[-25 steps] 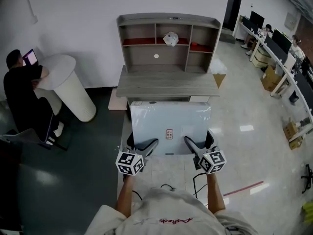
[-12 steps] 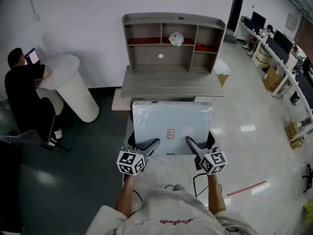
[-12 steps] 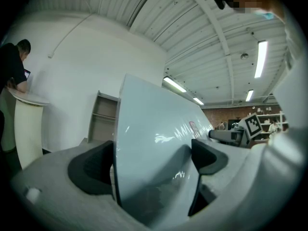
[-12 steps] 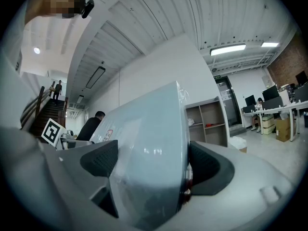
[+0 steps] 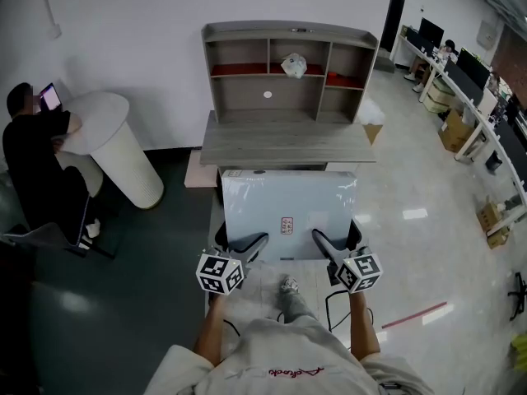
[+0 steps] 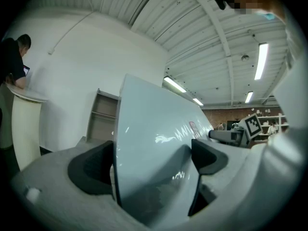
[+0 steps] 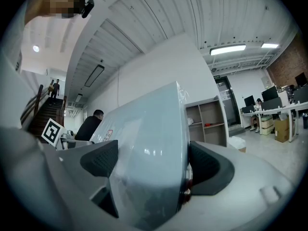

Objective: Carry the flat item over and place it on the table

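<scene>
Beyond the flat item (image 5: 288,208) lies the bench (image 5: 284,145); left hand-held gripper (image 5: 249,243) and right hand-held gripper (image 5: 323,241) clamp the item's near edge.

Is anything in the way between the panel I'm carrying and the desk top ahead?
Nothing visible. The flat panel, clamped by the left gripper and right gripper, is held in front of the desk, whose top looks bare. The white bag sits up in the hutch, off that surface.
</scene>
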`<state>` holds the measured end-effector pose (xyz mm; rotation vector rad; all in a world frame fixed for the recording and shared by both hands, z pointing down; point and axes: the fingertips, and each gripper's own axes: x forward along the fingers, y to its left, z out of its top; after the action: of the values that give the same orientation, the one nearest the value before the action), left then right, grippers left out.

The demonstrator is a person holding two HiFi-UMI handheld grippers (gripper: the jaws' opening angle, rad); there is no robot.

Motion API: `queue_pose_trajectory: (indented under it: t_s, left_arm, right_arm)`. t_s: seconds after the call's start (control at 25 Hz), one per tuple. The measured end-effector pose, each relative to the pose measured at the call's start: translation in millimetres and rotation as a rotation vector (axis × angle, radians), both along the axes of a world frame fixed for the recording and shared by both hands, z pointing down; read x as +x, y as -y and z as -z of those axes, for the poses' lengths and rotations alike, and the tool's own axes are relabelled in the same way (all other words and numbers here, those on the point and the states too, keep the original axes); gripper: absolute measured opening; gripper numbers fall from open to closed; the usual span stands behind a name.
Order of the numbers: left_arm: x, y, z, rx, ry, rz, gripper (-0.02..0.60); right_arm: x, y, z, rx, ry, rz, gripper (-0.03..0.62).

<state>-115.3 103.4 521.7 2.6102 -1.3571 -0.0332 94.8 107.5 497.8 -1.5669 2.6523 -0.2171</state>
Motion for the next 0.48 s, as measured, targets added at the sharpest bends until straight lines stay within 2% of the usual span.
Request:
queue_pose_trajectory:
  t_s: [0.28, 0.48]
  left_arm:
    - [9, 29, -10, -0.018, 0.008, -0.012, 0.522]
    - [12, 69, -13, -0.021, 0.005, -0.009, 0.522]
  right_arm:
    - [9, 27, -12, -0.019, 0.009, -0.012, 0.468]
    - [12, 68, -14, -0.021, 0.006, -0.01, 0.468]
